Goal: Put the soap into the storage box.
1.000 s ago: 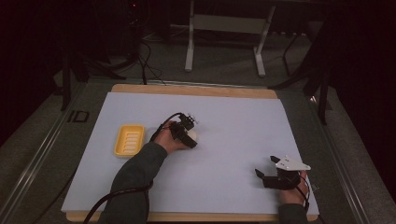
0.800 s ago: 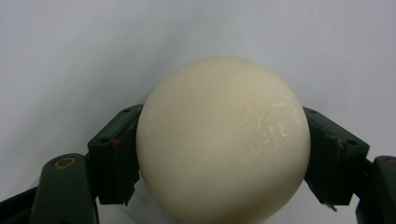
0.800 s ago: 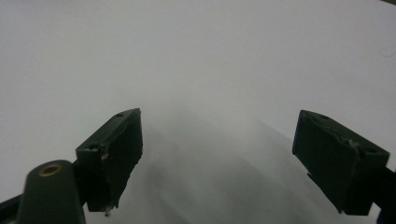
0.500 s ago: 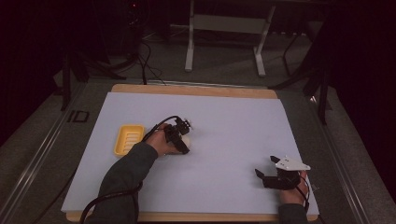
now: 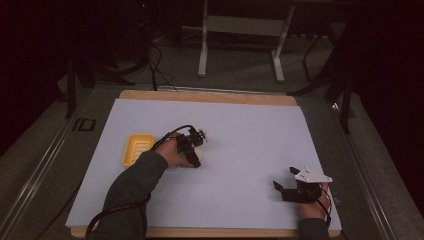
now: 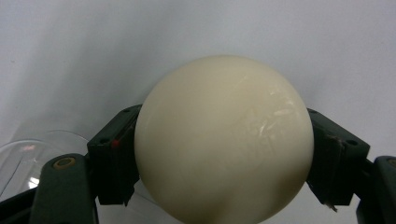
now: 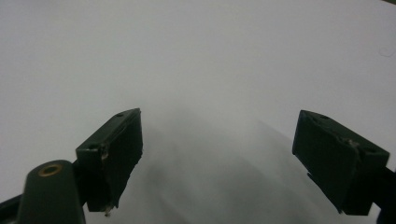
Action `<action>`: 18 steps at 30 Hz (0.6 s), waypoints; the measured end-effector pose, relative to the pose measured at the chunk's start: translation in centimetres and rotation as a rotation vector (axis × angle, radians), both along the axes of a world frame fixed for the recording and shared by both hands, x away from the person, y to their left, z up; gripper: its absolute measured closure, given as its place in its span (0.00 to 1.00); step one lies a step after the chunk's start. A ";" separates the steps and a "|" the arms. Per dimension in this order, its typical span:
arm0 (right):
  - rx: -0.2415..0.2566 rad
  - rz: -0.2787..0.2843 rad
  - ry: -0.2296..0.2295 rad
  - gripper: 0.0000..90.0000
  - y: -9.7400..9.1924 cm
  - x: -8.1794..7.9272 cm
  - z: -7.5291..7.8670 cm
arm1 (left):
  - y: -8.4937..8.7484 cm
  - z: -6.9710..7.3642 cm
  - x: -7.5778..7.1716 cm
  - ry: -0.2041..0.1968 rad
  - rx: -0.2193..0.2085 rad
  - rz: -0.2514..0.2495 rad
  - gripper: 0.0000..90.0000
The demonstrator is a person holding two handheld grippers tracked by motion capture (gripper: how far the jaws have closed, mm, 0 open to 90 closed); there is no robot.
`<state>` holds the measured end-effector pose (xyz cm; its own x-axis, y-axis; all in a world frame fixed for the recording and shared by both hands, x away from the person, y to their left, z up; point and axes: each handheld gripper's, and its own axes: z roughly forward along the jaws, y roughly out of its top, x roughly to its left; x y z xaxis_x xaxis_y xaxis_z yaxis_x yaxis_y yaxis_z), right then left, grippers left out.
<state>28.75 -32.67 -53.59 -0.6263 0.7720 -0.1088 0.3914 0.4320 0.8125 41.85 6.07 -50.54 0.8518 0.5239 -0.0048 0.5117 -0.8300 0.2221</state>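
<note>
Cream-white and smooth, the ball [image 6: 223,140] sits squarely between my left fingers [image 6: 114,161], both black pads pressed against its sides, so I read that grip as clamped on it. Behind the ball in the left gripper view I see plain white sheet, and at the lower left a curved edge of clear plastic [image 6: 28,154] that I cannot identify.

From the high view, my left gripper [image 5: 196,141] is over the white sheet [image 5: 250,130], a little left of the middle, with the ball showing as a pale spot at its tip. Whether the ball rests on the sheet or is held just above it, I cannot tell. Just to the left of that hand lies a yellow tray [image 5: 137,148], flat on the sheet and apart from the gripper.

My right fingers [image 7: 116,154] stand wide apart with nothing between them, only bare sheet beneath. In the high view the right gripper [image 5: 285,182] is near the lower right corner of the sheet, well apart from the ball.

The sheet covers a wooden counter [image 5: 210,96], whose edge shows along the far side.
</note>
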 end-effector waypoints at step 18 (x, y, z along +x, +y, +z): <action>0.002 0.002 0.000 0.18 0.0 0.0 0.0 | -0.3 1.3 -0.4 -0.043 0.017 -0.025 0.27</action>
<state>28.75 -32.69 -53.58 -0.6278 0.7709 -0.1075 0.3906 0.4314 0.8132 41.47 5.82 -49.21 0.8639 0.5019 0.0411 0.4808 -0.8464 0.2292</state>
